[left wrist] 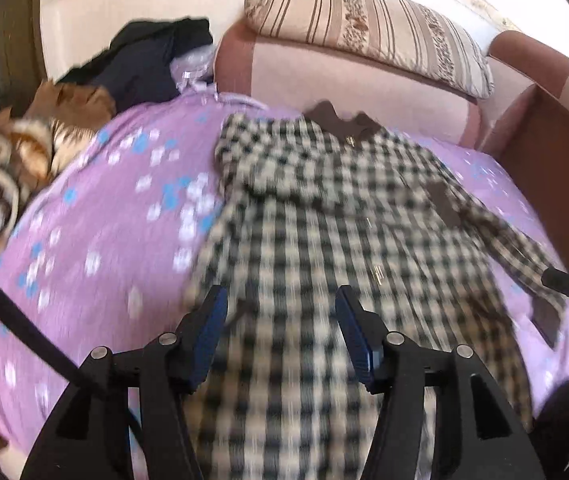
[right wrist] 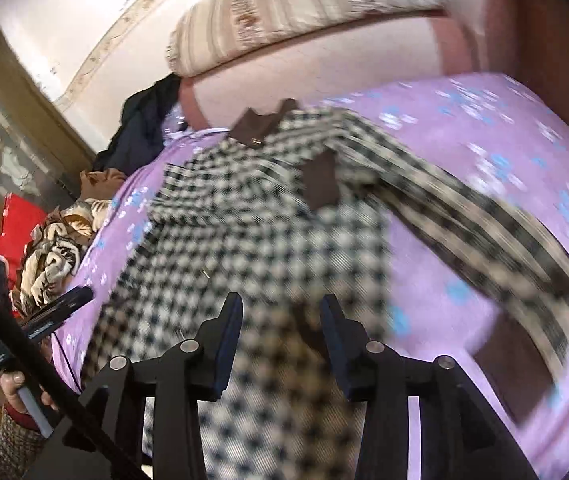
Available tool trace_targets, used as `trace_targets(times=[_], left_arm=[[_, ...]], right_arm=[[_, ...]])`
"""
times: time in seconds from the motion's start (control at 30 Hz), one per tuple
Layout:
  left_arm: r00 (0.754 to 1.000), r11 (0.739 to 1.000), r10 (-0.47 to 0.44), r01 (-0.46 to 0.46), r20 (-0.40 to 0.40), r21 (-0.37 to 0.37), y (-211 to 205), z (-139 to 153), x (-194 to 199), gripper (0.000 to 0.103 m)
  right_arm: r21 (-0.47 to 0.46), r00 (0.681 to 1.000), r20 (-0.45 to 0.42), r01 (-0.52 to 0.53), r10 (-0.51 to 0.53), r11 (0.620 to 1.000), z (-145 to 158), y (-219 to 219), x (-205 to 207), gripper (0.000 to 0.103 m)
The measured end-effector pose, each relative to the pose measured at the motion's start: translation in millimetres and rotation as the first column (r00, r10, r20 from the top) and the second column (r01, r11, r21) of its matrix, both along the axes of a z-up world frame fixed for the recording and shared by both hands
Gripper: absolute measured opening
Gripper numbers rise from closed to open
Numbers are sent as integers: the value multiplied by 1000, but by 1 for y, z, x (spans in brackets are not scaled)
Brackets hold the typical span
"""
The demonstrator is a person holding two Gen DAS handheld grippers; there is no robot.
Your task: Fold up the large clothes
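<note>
A checked coat (left wrist: 324, 216) with a brown collar (left wrist: 340, 120) is spread flat on a bed covered by a purple flowered sheet (left wrist: 96, 216), collar toward the pink sofa back (left wrist: 348, 80). One sleeve (right wrist: 484, 216) is stretched out sideways across the sheet, ending in a brown cuff (right wrist: 512, 368). The left gripper (left wrist: 280, 320) is held above the lower part of the coat, its jaws set wide with nothing between them. The right gripper (right wrist: 280, 320) is likewise held over the coat's lower half, jaws wide and empty. A striped cushion (left wrist: 368, 24) is seen on the sofa back, and a dark garment (left wrist: 144, 56) and a tiger-print blanket (left wrist: 8, 168) are piled at the bed's left side.
</note>
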State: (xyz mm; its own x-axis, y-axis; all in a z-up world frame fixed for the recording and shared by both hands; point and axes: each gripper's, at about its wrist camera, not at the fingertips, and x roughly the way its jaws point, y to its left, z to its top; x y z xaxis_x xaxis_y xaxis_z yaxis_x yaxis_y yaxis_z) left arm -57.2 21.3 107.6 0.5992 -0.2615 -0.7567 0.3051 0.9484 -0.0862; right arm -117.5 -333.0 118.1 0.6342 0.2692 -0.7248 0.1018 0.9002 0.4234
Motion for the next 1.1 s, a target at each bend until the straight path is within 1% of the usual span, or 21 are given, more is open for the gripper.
trace_targets(times=[0.03, 0.07, 0.1, 0.17, 0.23, 0.27, 0.33, 0.4, 0.47, 0.53, 0.57, 0.6, 0.67, 0.77, 0.87, 0.9, 1.0, 1.1], left_arm=[[999, 999, 21, -22, 33, 38, -3, -4, 13, 55], [998, 996, 45, -48, 53, 71, -6, -6, 22, 55], [995, 993, 66, -72, 71, 96, -6, -10, 30, 55], [991, 989, 101, -109, 86, 101, 1, -21, 43, 55], [990, 988, 122, -128, 66, 92, 10, -34, 53, 55], [991, 987, 126, -131, 48, 98, 14, -42, 59, 55], [990, 981, 138, -140, 23, 133, 21, -56, 68, 55], [988, 977, 154, -152, 0, 151, 27, -64, 74, 55], [986, 979, 162, -156, -32, 133, 33, -69, 78, 55], [984, 982, 165, -158, -62, 103, 37, -70, 81, 56], [983, 983, 166, -160, -78, 85, 39, -70, 82, 58], [982, 984, 169, -163, -90, 70, 41, -70, 84, 60], [978, 985, 173, -170, -114, 38, 43, -70, 86, 61], [976, 984, 178, -176, -125, 25, 42, -70, 85, 61], [976, 983, 185, -182, -116, 35, 41, -69, 83, 61], [976, 983, 185, -182, -115, 40, 40, -69, 83, 61], [975, 980, 195, -191, -107, 47, 43, -68, 82, 61], [975, 981, 193, -191, -107, 32, 46, -64, 81, 61]], right_arm=[[4, 1000, -1, -15, 15, 1000, -1, 6, 14, 44], [7, 999, -9, -33, 33, 999, -5, 17, 35, 44], [6, 999, -12, -43, 43, 999, -9, 24, 48, 44], [-24, 997, -19, -70, 70, 997, -18, 45, 86, 43], [-70, 995, -36, -96, 94, 993, -29, 65, 121, 41], [-85, 994, -44, -99, 96, 991, -36, 73, 140, 41], [-99, 995, -60, -88, 82, 991, -50, 84, 171, 41], [-121, 996, -79, -60, 51, 991, -64, 89, 199, 41], [-144, 992, -127, -20, 2, 989, -83, 88, 226, 41], [-147, 984, -176, -1, -25, 989, -98, 85, 245, 42], [-163, 985, -170, 7, -35, 987, -99, 85, 251, 42], [-204, 987, -156, 10, -43, 979, -95, 89, 256, 42], [-282, 989, -147, -13, -30, 959, -85, 103, 265, 42], [-314, 997, -73, -43, 21, 948, -68, 130, 261, 42], [-288, 993, -64, -117, 103, 950, -69, 164, 256, 42], [-279, 990, -70, -140, 126, 950, -72, 174, 256, 42], [-211, 972, -111, -226, 207, 951, -86, 205, 250, 42], [-148, 969, -101, -239, 225, 960, -87, 213, 235, 42]])
